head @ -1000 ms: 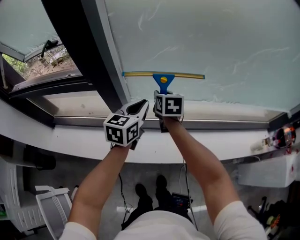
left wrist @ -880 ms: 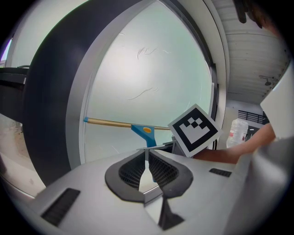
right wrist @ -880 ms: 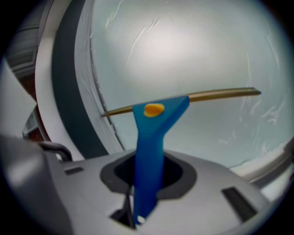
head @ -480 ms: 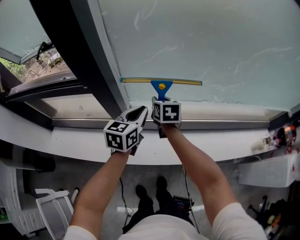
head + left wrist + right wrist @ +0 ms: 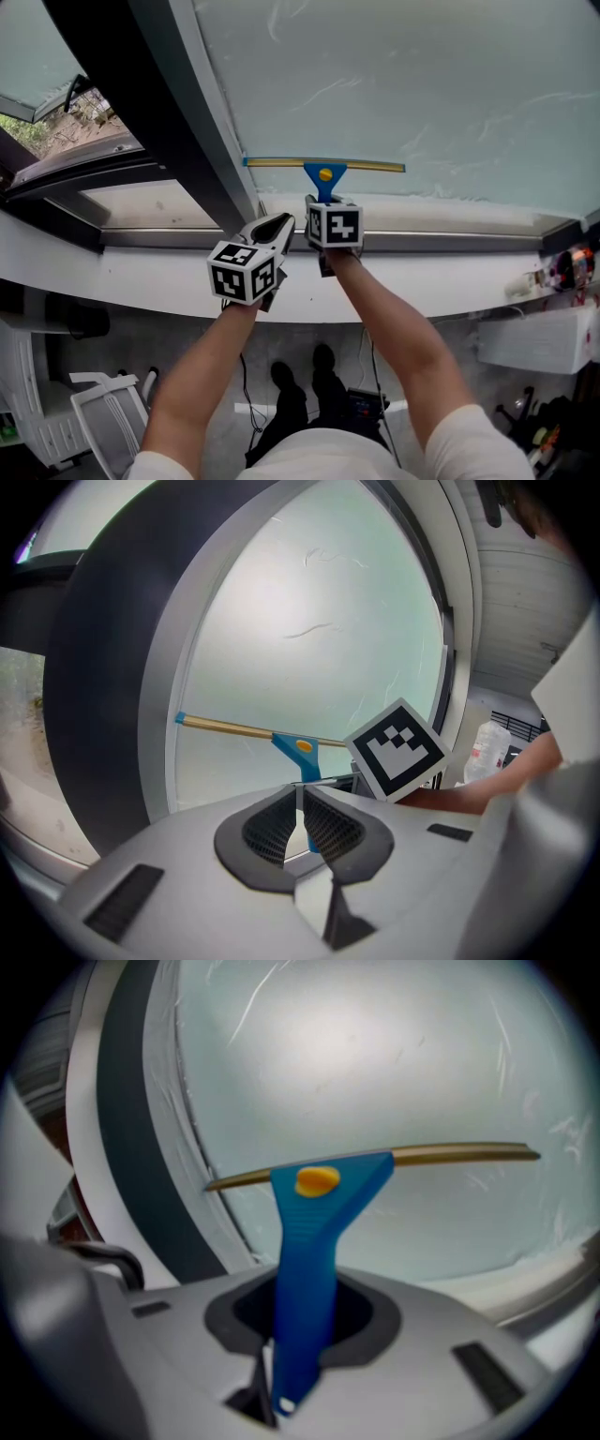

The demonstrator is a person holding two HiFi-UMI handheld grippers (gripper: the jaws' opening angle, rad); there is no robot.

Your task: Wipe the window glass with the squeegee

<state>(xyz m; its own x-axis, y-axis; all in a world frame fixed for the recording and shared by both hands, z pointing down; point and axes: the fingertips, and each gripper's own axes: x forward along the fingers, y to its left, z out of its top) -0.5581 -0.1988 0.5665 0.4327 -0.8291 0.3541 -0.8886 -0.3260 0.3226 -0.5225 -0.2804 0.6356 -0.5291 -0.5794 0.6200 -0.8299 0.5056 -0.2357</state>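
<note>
The squeegee [image 5: 324, 172] has a blue handle, a yellow button and a brass-coloured blade bar. Its blade lies across the lower part of the frosted window glass [image 5: 422, 84]. My right gripper [image 5: 326, 199] is shut on the blue handle [image 5: 305, 1269], which stands upright between the jaws. The blade bar [image 5: 450, 1155] stretches right across the glass [image 5: 375, 1063]. My left gripper [image 5: 278, 223] hangs just left of the right one, shut with nothing in it. From the left gripper [image 5: 300, 816] view the squeegee [image 5: 298, 752] sits beyond the closed jaws.
A dark window frame post [image 5: 159, 122] runs diagonally left of the pane. An open side window [image 5: 66, 122] lies further left. A white sill [image 5: 431, 272] runs below the glass. A white chair [image 5: 103, 422] and cables lie on the floor below.
The squeegee and my right gripper rose slightly up the glass from a second ago, then held still. The left gripper kept its place beside it.
</note>
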